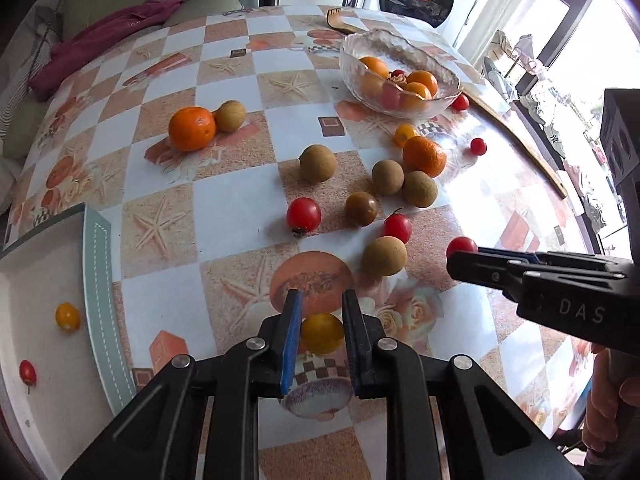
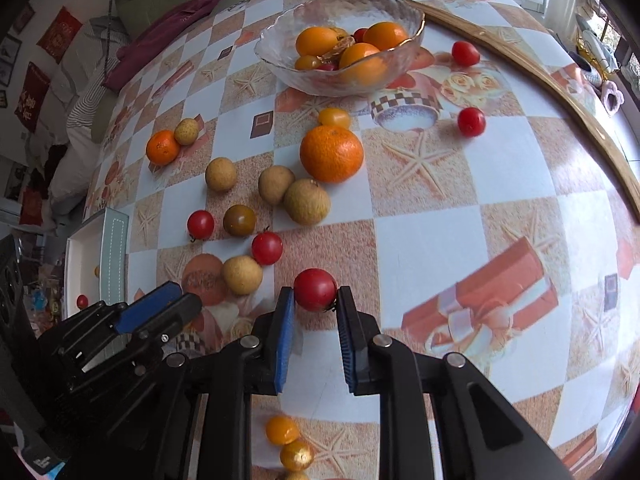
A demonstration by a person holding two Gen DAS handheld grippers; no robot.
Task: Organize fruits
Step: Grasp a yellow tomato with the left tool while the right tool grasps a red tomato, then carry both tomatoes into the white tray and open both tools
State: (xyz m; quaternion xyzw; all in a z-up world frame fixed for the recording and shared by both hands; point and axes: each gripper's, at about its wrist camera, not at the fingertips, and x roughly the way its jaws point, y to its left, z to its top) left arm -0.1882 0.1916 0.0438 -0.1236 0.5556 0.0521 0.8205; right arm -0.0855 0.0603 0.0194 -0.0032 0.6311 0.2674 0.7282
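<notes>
Our left gripper (image 1: 320, 334) pinches a yellow tomato (image 1: 322, 333) between its pads, while our right gripper (image 2: 314, 300) (lettered "DAS" on its side) closes on a red tomato (image 2: 315, 289) at its fingertips. Ahead of both jaws, longans and oranges lie scattered before the glass bowl (image 1: 352, 62).

Patterned table (image 1: 224, 216): glass bowl (image 1: 448, 98), white tray (image 1: 96, 280), scattered fruit, possibly longans (image 1: 317, 163).

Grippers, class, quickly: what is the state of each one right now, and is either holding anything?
Left gripper: closed on a yellow cherry tomato.
Right gripper: closed on a red cherry tomato.
</notes>
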